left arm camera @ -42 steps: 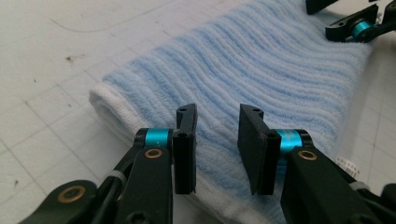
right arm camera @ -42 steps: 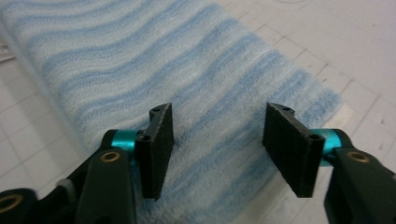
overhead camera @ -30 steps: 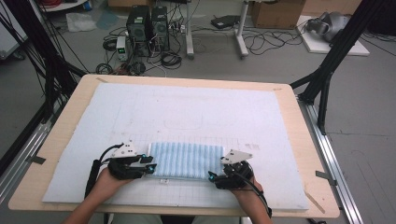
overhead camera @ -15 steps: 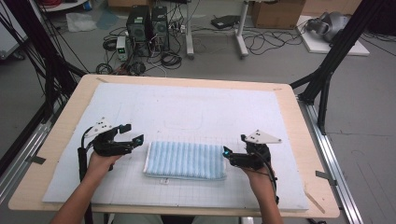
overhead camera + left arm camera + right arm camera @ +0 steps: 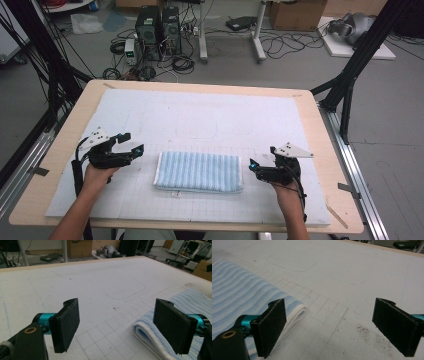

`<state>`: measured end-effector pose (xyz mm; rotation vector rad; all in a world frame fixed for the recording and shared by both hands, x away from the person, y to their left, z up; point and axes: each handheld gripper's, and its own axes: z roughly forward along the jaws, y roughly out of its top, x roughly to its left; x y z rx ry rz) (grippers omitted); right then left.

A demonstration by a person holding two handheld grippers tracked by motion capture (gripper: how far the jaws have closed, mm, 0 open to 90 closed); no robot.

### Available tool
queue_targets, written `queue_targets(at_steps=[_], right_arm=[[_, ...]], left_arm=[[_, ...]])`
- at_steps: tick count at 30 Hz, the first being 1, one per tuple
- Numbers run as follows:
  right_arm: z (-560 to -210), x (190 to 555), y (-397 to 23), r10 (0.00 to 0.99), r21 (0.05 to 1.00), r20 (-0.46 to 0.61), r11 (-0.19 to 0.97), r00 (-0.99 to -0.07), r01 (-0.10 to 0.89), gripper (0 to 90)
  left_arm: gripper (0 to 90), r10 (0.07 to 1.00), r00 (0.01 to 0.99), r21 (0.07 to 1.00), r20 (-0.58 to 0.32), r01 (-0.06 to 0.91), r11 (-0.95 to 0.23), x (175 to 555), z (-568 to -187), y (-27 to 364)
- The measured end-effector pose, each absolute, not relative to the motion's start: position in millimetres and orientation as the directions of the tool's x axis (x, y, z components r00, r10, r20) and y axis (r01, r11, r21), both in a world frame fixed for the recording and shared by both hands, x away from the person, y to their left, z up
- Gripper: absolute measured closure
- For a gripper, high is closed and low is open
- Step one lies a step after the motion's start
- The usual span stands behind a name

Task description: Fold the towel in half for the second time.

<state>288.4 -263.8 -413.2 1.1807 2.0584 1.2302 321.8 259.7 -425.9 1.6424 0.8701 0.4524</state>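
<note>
Left gripper (image 5: 131, 142): mine, jaws spread wide, empty, just left of the cloth.
Right gripper (image 5: 254, 166): mine, jaws wide apart, empty, just right of the cloth.
Folded blue-and-white striped cloth (image 5: 198, 171): flat between my grippers, apart from both.
White gridded mat (image 5: 200, 115): covers the pale wooden bench (image 5: 310, 105).
</note>
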Motion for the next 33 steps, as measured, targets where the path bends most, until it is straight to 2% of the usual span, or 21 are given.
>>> queue_targets(at_steps=[33], right_arm=[[-411.1, 282.7, -269.8, 0.868, 0.880, 0.021, 0.220, -0.496, 0.422, 10.8]], left_arm=[[23.3, 0.749, 0.643, 0.952, -0.162, 0.302, -0.054, 319.8, -428.2, 266.2]])
